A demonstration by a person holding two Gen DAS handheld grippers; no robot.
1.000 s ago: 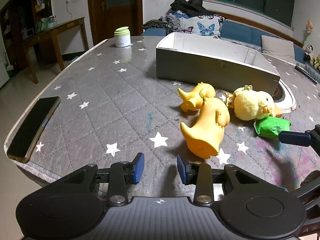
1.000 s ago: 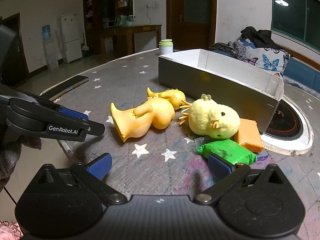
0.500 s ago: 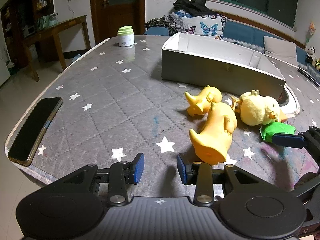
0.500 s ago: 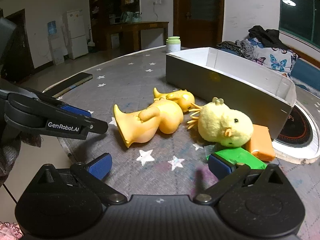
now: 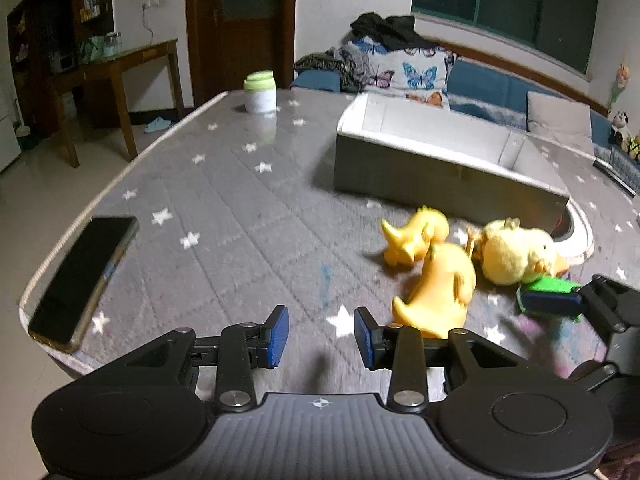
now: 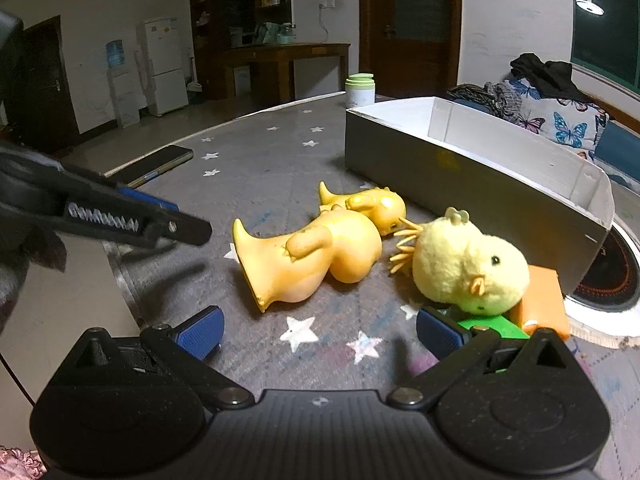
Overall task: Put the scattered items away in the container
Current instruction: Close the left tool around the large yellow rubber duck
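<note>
A grey open box (image 5: 440, 168) (image 6: 472, 176) stands on the star-patterned table. In front of it lie a large yellow rubber duck (image 5: 436, 288) (image 6: 312, 256), a small yellow duck (image 5: 416, 236) (image 6: 372, 208), a yellow plush chick (image 5: 516, 256) (image 6: 468, 268), a green block (image 5: 552, 284) (image 6: 492, 326) and an orange block (image 6: 544, 300). My left gripper (image 5: 320, 338) is open and empty, low over the table, left of the large duck. My right gripper (image 6: 320, 328) is open wide and empty, its right finger next to the green block.
A black phone (image 5: 80, 276) (image 6: 156, 164) lies at the table's left edge. A white jar with a green lid (image 5: 260, 94) (image 6: 360, 90) stands at the far side. A round cooktop (image 6: 608, 280) sits right of the box. A sofa with cushions (image 5: 420, 72) is beyond.
Both grippers have moved forward toward the toys. The right gripper has come closer to the green block and chick. No item has shifted.
</note>
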